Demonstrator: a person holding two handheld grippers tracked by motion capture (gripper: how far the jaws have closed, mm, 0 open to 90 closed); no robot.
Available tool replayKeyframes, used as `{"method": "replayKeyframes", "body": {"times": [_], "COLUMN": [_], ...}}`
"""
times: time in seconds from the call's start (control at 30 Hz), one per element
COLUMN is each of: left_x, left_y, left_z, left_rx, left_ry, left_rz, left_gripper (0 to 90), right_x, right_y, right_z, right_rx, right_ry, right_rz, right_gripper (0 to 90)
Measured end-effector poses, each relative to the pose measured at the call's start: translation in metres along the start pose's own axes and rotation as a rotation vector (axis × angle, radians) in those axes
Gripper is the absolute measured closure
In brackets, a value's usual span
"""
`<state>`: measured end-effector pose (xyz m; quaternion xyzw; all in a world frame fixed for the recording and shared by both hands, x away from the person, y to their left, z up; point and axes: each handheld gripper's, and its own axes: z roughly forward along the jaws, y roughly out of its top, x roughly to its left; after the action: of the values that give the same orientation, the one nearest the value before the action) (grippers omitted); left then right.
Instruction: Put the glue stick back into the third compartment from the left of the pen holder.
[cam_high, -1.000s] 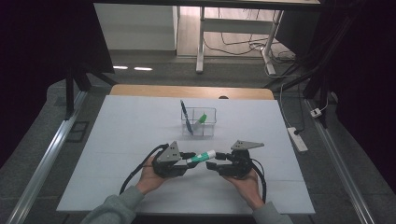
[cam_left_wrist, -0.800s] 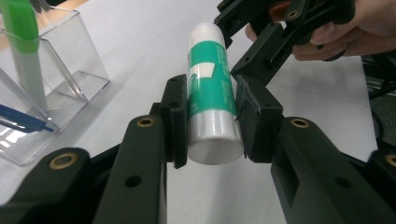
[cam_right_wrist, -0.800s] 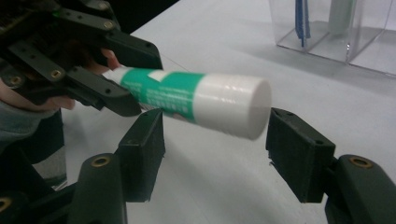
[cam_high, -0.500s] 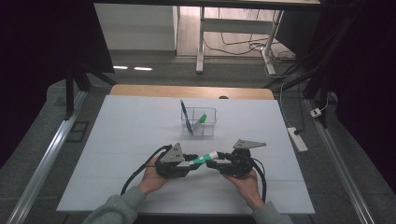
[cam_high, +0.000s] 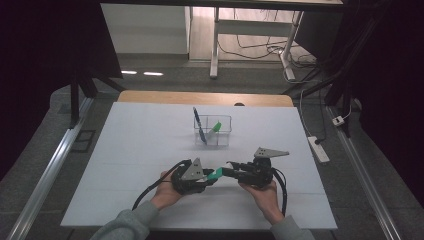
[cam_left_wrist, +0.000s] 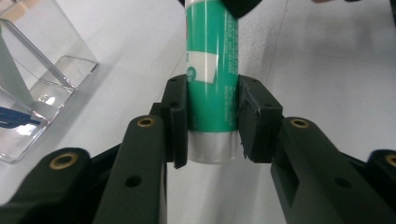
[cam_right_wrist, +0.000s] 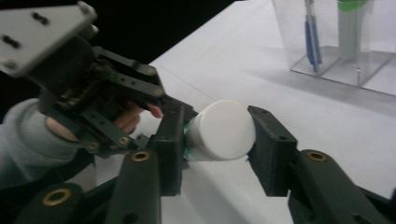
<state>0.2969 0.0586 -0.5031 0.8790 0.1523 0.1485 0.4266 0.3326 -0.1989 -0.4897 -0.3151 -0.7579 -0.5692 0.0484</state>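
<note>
Green glue stick held level above the table

The glue stick has a green body with a white label patch, a silvery base and a white cap. It lies horizontal between the two hands, near the table's front edge.

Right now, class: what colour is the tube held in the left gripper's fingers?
Green, with a white label patch; the tube shows best in the left gripper view.

Right gripper jaws have closed in around the glue stick's white cap, seemingly touching.
</note>
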Motion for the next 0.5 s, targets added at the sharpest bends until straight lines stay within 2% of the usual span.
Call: {"method": "replayKeyframes", "body": {"times": [0.23, 0.4, 0.5], "left_x": [-0.0004, -0.0006, 0.0002], "left_y": [-0.0001, -0.0005, -0.0009], "left_z": [0.0021, 0.0027, 0.0028], "left_rx": [0.002, -0.001, -0.004], "left_ry": [-0.006, -0.003, -0.003], "left_rz": [0.001, -0.006, -0.024], "left_gripper": [65.1, 64.6, 63.2], "right_x": [0.0006, 0.0033, 0.0033], "right_y": [0.0042, 0.0054, 0.0052], "right_z": [-0.0006, -0.0003, -0.0003], "right_rx": [0.007, 0.008, 0.007], "right_ry": [0.056, 0.050, 0.049], "right_rz": [-0.016, -0.045, -0.049], "right_gripper": [64.7, 64.9, 64.9]}}
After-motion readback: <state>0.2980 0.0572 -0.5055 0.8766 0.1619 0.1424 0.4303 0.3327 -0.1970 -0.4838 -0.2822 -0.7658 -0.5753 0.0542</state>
